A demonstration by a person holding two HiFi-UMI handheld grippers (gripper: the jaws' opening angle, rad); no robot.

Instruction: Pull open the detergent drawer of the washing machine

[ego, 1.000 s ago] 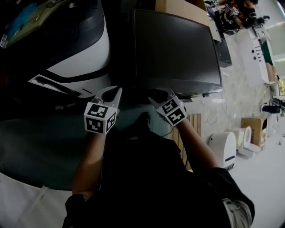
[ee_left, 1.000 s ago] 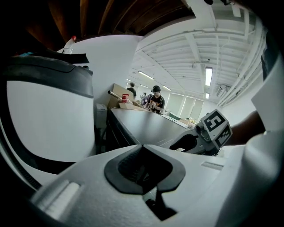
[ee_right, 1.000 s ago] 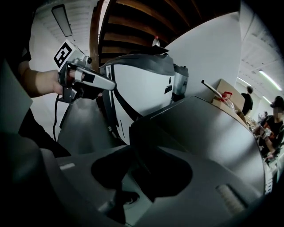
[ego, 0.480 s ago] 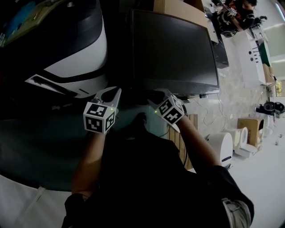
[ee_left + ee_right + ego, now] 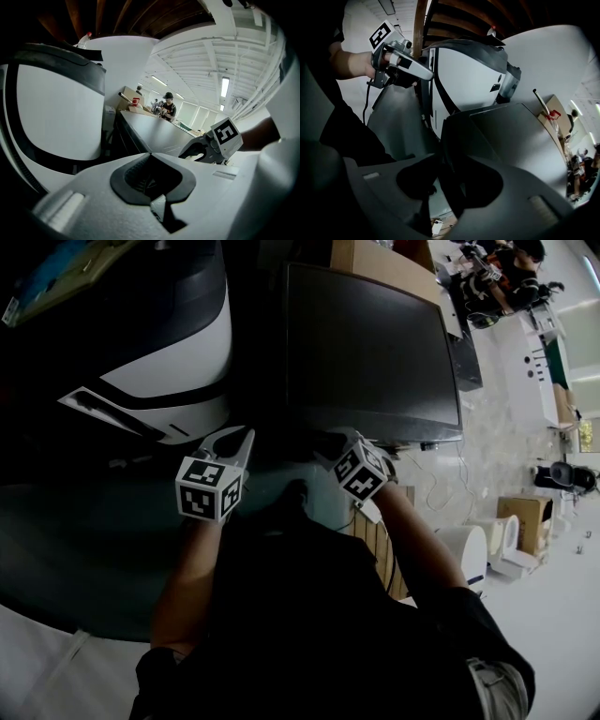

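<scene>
Detergent drawer: we can't make it out in any view, too dark. We judge it sits on the front face of the washing machine [image 5: 370,343], whose dark flat top fills the head view at 12 to 1 o'clock from us. Nothing reads as pulled out, so we call this the approach step, with no grasp made.

Left gripper [image 5: 150,154] has its jaws closed tip to tip with nothing between them. It hovers off the machine's near-left corner, below the white rounded appliance [image 5: 178,352] at 10 o'clock.

Right gripper [image 5: 449,158] is just at the machine's near edge. Its jaws look parted a little, with the machine's dark corner edge running through the gap, and we don't see them clamped on anything.

Next move, as we judge it: find the drawer front below that near edge and set the right jaws across its lip or recess. Then close firmly and pull straight back toward 6 o'clock, kept level so it doesn't jam.
</scene>
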